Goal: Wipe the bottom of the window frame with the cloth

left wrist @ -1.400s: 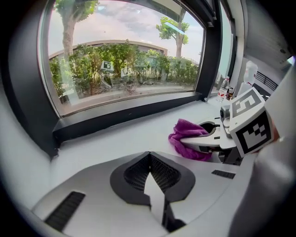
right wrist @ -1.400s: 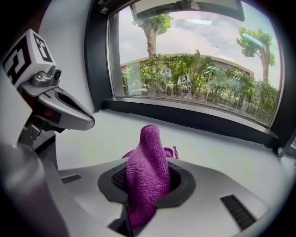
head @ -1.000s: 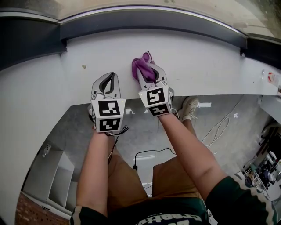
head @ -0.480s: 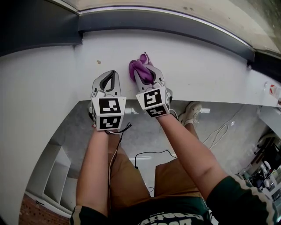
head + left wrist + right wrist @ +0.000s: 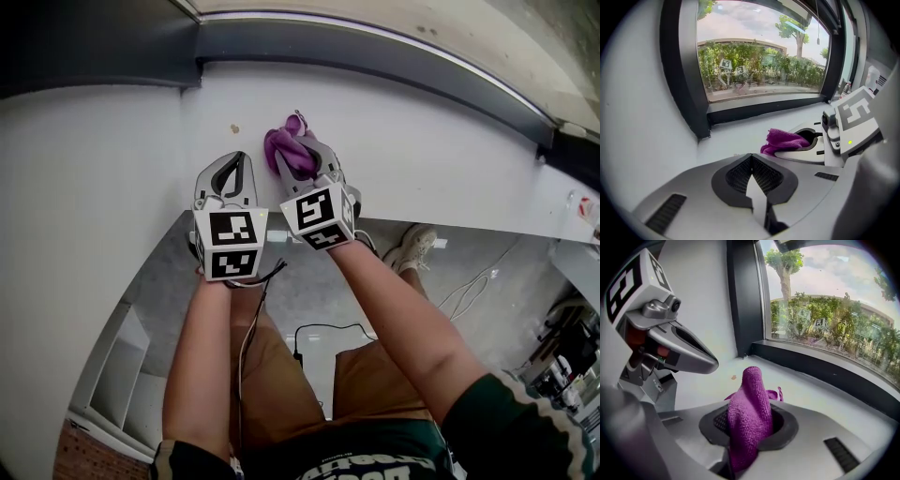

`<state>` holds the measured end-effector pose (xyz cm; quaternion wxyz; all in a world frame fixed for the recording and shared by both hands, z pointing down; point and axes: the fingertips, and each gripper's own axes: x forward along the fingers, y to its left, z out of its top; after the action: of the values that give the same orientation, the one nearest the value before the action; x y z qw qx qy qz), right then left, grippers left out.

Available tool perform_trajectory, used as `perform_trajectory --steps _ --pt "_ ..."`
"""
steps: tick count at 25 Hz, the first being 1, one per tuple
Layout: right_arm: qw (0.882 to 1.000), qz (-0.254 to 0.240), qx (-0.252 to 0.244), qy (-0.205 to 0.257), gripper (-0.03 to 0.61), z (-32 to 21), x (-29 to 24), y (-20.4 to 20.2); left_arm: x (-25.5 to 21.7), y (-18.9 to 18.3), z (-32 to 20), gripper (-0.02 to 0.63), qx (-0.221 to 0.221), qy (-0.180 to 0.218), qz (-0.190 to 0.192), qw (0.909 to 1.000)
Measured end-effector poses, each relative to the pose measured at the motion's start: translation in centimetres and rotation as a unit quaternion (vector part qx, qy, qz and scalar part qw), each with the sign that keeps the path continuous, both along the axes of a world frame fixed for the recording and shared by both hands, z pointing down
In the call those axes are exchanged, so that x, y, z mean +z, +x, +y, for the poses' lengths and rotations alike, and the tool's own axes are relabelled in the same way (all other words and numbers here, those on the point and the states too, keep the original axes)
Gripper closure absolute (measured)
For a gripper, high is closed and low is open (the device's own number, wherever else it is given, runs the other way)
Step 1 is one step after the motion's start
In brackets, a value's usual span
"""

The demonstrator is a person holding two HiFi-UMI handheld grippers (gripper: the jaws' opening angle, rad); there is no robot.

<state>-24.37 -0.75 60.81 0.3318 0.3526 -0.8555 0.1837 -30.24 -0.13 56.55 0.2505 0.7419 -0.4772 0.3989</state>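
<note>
Nearest me, the left gripper (image 5: 239, 161) is idling with its jaws pressed together on nothing, short of the window frame's dark bottom rail (image 5: 394, 49). Just beside it, the right gripper (image 5: 302, 150) is clamping the purple cloth (image 5: 284, 147), which is bunching on the white sill (image 5: 441, 141), near that rail but not touching it. The wiping seems to be under way, with most of the rail probably still to do. Over the last second both grippers have been sliding toward the rail's left corner, closing on a brown speck (image 5: 234, 129).
</note>
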Motion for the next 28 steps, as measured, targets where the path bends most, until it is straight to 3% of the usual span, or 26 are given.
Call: perform_trajectory --steps 7,14,19,28 --pt "0.999 -0.011 -0.03 0.002 0.492 -0.3 -0.1 -3.8 -0.6 -2.5 -0.2 0.606 -0.02 0.008 -0.018 0.9996" --pt "0.998 -0.012 -0.059 0.003 0.492 -0.6 -0.1 -6.2 -0.5 -5.5 0.4 0.606 -0.053 -0.012 -0.054 0.997" --pt "0.997 -0.016 -0.081 -0.003 0.492 -0.6 -0.1 -7.0 -1.1 -5.9 0.8 0.606 -0.069 -0.008 -0.035 0.997" --pt "0.98 -0.012 -0.198 -0.001 0.492 -0.1 -0.2 -13.7 -1.8 -7.8 1.5 0.606 -0.106 -0.007 -0.011 0.9942"
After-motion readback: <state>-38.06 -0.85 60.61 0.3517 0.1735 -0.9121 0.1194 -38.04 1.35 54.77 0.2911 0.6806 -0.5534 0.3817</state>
